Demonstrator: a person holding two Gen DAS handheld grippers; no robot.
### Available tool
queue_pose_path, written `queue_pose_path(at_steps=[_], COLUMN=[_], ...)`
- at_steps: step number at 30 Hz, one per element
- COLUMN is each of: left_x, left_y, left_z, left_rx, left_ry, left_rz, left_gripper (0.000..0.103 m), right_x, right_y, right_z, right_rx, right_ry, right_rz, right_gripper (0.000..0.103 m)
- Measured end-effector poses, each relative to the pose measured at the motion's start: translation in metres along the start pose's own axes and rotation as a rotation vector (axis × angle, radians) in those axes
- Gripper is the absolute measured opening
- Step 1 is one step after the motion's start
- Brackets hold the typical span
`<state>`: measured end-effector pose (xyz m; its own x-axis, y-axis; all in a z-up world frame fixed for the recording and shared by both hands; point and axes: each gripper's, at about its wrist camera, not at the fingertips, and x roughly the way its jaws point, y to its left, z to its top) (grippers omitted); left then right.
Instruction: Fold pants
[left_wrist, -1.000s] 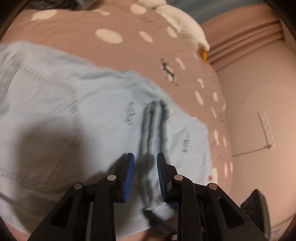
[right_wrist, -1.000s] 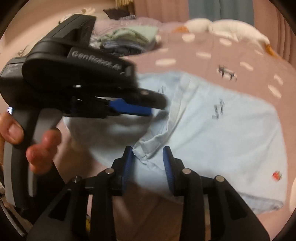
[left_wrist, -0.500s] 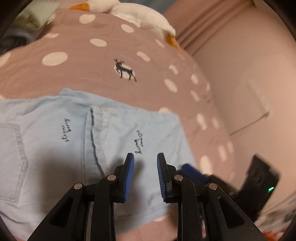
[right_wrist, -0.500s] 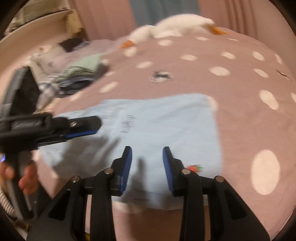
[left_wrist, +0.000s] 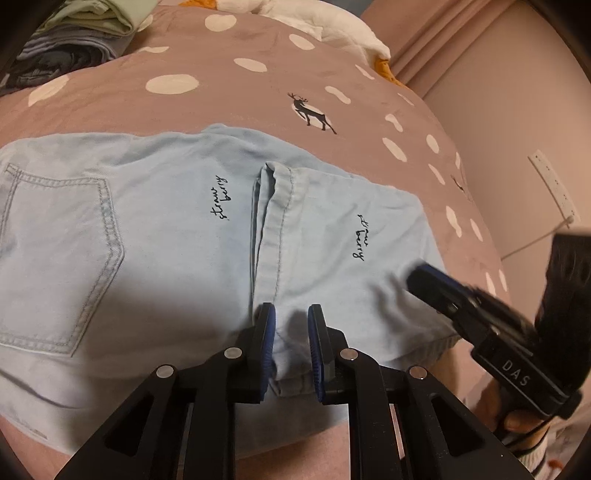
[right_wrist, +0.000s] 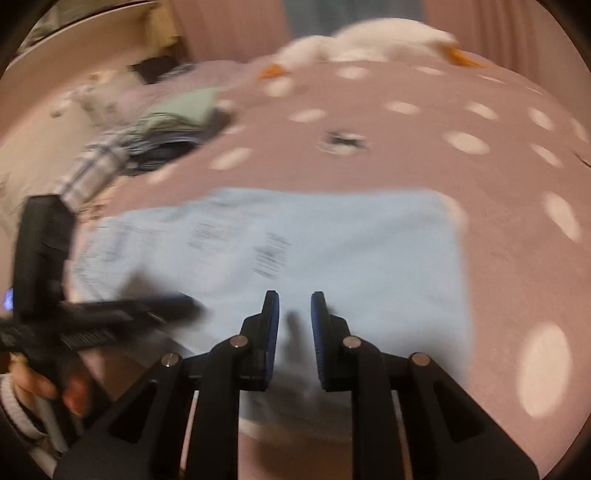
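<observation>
Left gripper (left_wrist: 291, 345) shut; right gripper (right_wrist: 294, 341) closing, empty.

"straw berry" twice on pants (left_wrist: 155, 229), apparently "DAS" on right gripper (left_wrist: 517, 369)

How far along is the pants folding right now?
Done: the pants lie flat on the bed, hems already folded back toward the pocket. In hand: the left gripper looks shut on their near edge; the right gripper has its fingers closing over the cloth, though blur hides whether any is between them. Left: likely one more fold.
</observation>
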<state>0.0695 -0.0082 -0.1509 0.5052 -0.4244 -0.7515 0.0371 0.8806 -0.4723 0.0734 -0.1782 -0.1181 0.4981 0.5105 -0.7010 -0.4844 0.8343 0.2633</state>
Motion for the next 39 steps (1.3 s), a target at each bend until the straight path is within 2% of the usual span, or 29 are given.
queue_pose_path(at_steps=[3,5,8,10,14,18,20,22,25,29,31,33,36,37,39], left_x=[-0.006,-0.007,-0.009,-0.009,-0.009,-0.009,-0.009,-0.009,-0.008,-0.010,-0.012,-0.015,-0.022,-0.026,-0.038], left_y=[0.010,0.013,0.012,0.012,0.015,0.014,0.014,0.015,0.016,0.016,0.015,0.018,0.026,0.028,0.033], left_z=[-0.002,-0.004,-0.008,-0.008,-0.008,-0.009,-0.009,-0.009,-0.009,-0.009,-0.010,-0.014,-0.021,-0.023,-0.027], left_rx=[-0.036,-0.045,-0.017,-0.005,-0.016,-0.017,-0.015,-0.014,-0.019,-0.011,-0.003,-0.005,-0.047,-0.054,-0.067], left_ry=[0.001,0.001,-0.001,-0.004,0.000,-0.002,0.000,0.000,0.000,0.003,0.008,0.017,0.023,0.021,0.009], left_rz=[-0.039,-0.057,-0.051,-0.037,-0.055,-0.058,-0.056,-0.056,-0.059,-0.048,-0.033,-0.018,-0.059,-0.063,-0.057], left_gripper=[0.016,0.016,0.016,0.016,0.016,0.016,0.016,0.016,0.016,0.016,0.016,0.017,0.018,0.018,0.018], right_x=[0.029,0.052,0.097,0.107,0.092,0.053,0.040,0.027,0.003,-0.028,-0.046,-0.064,-0.071,-0.066,-0.039], right_y=[0.017,0.023,0.025,0.022,0.016,0.025,0.028,0.033,0.035,0.014,0.002,-0.009,-0.025,-0.029,-0.031], right_z=[0.019,0.033,0.050,0.053,0.048,0.020,0.004,-0.024,-0.055,-0.066,-0.062,-0.053,-0.043,-0.044,-0.058], right_rx=[-0.040,-0.040,-0.022,0.007,0.044,-0.023,-0.075,-0.153,-0.182,-0.073,-0.020,0.004,0.080,0.091,0.093], right_ry=[0.037,0.086,0.185,0.205,0.187,0.140,0.133,0.172,0.164,0.209,0.169,0.075,-0.001,0.007,0.150], right_rz=[0.041,0.060,0.024,0.030,0.051,0.057,0.009,-0.069,-0.074,-0.018,-0.005,-0.022,-0.054,-0.065,-0.118], right_gripper=[0.011,0.011,0.007,0.006,0.006,0.010,0.009,0.011,0.011,0.009,0.013,0.014,0.021,0.023,0.025])
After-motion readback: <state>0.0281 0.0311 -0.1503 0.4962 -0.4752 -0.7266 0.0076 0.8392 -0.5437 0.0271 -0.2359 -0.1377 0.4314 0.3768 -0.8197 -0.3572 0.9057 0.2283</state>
